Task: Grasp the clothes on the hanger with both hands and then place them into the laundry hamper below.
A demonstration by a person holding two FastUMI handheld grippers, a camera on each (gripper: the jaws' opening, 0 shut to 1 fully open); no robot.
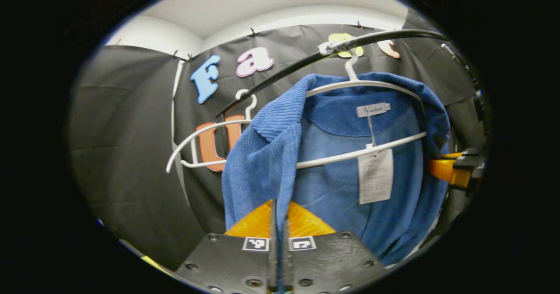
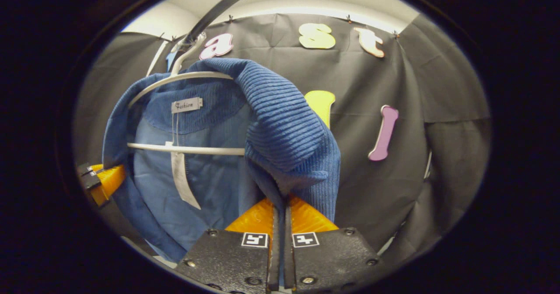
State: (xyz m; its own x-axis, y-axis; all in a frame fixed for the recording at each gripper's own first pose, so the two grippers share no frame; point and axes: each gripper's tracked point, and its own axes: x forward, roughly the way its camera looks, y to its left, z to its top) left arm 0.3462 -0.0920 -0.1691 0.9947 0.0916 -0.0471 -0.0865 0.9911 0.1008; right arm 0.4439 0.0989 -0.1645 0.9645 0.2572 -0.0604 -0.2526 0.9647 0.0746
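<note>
In the left gripper view, the left gripper (image 1: pixel 280 224) pinches one front edge of a blue corduroy jacket (image 1: pixel 332 171), fingers pressed together on the fabric. In the right gripper view, the right gripper (image 2: pixel 280 224) is clamped the same way on the opposite front edge (near the ribbed collar). Behind them the jacket hangs open on a white hanger (image 1: pixel 363 149), hooked over a black rail (image 1: pixel 306 60). An empty white hanger (image 1: pixel 197 136) hangs beside it
</note>
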